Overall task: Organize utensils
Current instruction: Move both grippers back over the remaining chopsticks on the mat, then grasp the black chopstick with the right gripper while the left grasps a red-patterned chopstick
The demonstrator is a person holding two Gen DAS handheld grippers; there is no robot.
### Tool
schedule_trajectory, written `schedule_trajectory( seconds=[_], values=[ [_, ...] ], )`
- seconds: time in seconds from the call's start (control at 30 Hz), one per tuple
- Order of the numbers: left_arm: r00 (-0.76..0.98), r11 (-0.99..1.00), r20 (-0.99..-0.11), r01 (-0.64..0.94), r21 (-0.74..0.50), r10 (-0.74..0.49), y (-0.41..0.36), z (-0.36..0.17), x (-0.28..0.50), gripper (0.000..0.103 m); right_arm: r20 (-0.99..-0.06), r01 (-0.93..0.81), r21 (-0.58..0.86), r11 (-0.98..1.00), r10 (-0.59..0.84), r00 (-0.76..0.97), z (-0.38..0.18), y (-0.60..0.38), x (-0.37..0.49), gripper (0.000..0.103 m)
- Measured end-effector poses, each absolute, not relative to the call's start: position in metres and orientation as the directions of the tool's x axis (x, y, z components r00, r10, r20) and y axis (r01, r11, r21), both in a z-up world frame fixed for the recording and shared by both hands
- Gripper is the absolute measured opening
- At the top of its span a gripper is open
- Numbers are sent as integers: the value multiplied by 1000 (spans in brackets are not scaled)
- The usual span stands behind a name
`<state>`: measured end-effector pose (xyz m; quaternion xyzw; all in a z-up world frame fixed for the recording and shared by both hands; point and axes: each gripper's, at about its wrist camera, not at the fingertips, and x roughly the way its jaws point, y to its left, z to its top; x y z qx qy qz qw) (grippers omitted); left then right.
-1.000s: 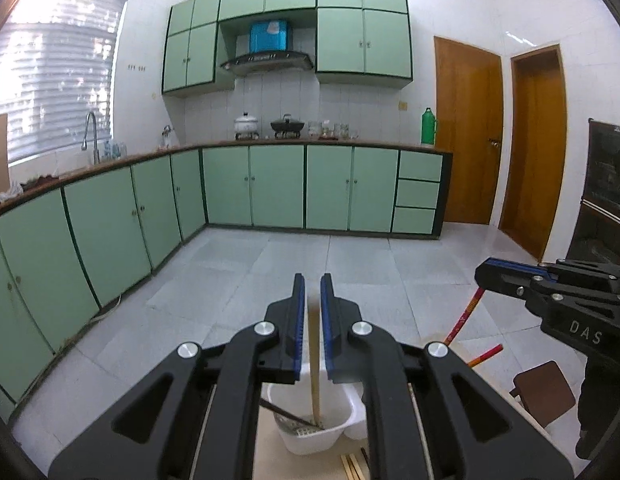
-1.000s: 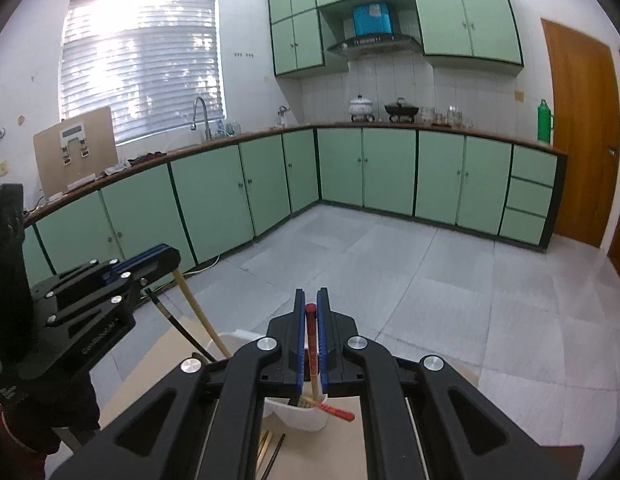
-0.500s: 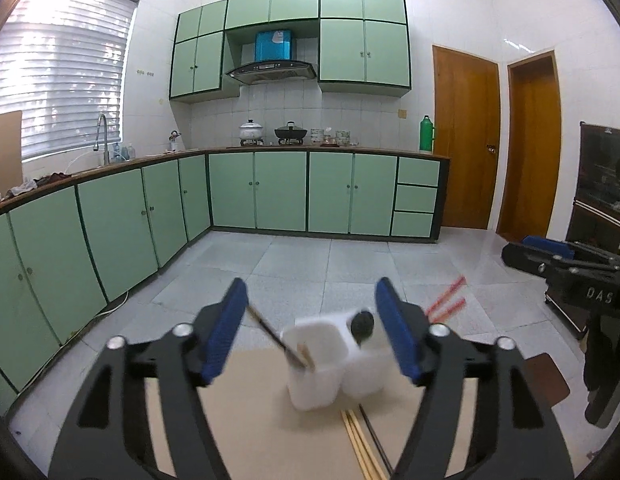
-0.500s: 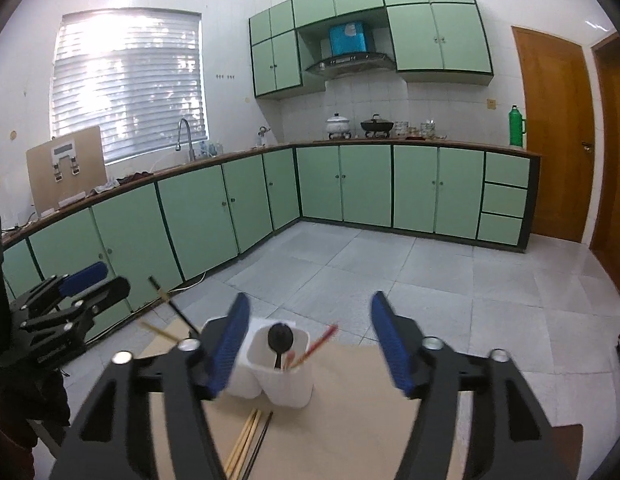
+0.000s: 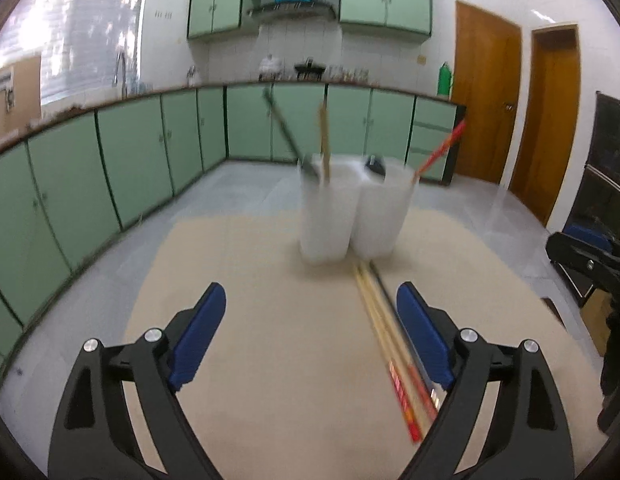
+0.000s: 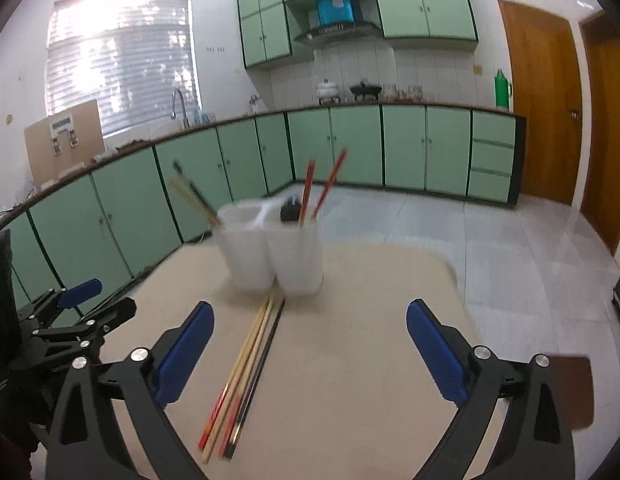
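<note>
A white two-compartment holder [image 5: 350, 212] [image 6: 270, 252] stands at the far side of the beige table [image 5: 262, 360]. A black and a wooden chopstick lean in its left cup. Red chopsticks [image 6: 322, 188] and a black spoon head [image 6: 290, 212] are in its right cup. Several loose chopsticks [image 5: 390, 344] [image 6: 246, 364] lie on the table in front of it. My left gripper [image 5: 310, 296] hangs over the table with its jaws opening, holding nothing; the loose chopsticks run under its right finger. My right gripper [image 6: 310, 310] is also opening and empty, just right of the chopsticks.
A brown stool seat [image 6: 566, 392] sits past the table's right edge. Green cabinets line the left and far walls, with tiled floor between. Each gripper shows in the other's view, the right one [image 5: 582, 248] and the left one [image 6: 70, 312].
Both grippers went from shut on a chopstick above the holder to wide open. The chopsticks now stand in the holder. Both grippers have pulled back and sunk toward the table.
</note>
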<state>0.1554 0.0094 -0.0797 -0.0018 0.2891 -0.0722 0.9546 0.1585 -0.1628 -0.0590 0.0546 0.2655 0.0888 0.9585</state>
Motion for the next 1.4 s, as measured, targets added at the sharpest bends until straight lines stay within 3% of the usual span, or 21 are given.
schedule_trajectory(
  seconds=[0.3,0.6,0.73,1.03,1.4],
  values=[
    [736,994,-670,104,-32,-99,17,-129,141,85,-640,-97,193,976,200,742,-125,-143,141,95],
    [674,996,-735,85,-21,-73,19,-154,129,85,-736,-135,160,978,209,644,-157,-120,129,75],
    [657,996,-750,83,-22,-71,17,-161,127,85,-754,-152,151,977,213,622,-163,-108,129,69],
    [639,997,-767,78,-15,-62,12,-166,128,85,-771,-181,63,981,163,615,-166,-87,134,67],
    [624,997,-779,79,-14,-61,8,-169,129,86,-769,-126,58,990,125,627,-164,-113,132,64]
  ],
)
